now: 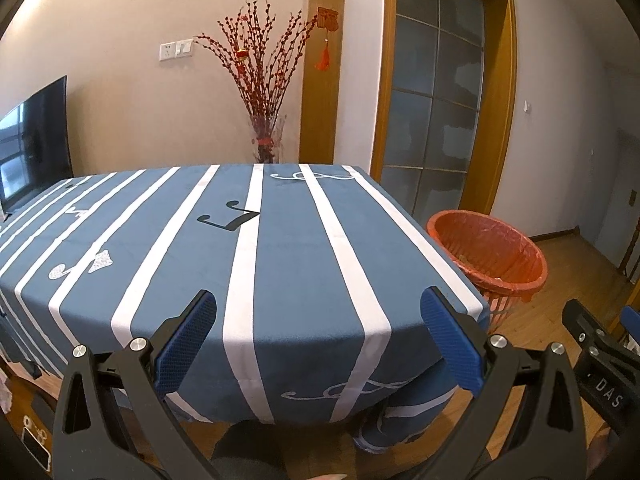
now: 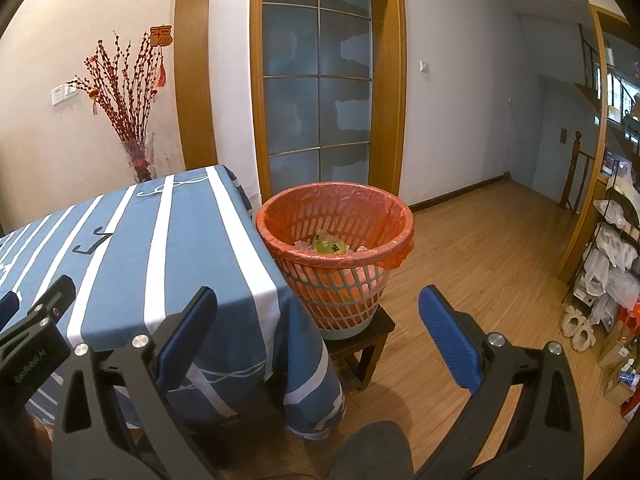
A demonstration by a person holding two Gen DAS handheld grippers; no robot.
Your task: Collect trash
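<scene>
— What do we see of the bin?
— We see a slatted plastic waste basket (image 2: 335, 256) lined with an orange-red bag (image 2: 280, 220) folded over its rim. It stands upright on a small dark stool (image 2: 360, 344), just beside the corner of the table with the blue striped cloth (image 2: 192, 248).
— And the trash?
— We see crumpled wrappers (image 2: 326, 245) at the bottom, one greenish with dark paw prints, others pale. From the left wrist view we see only the basket's (image 1: 490, 254) far inner wall.
</scene>
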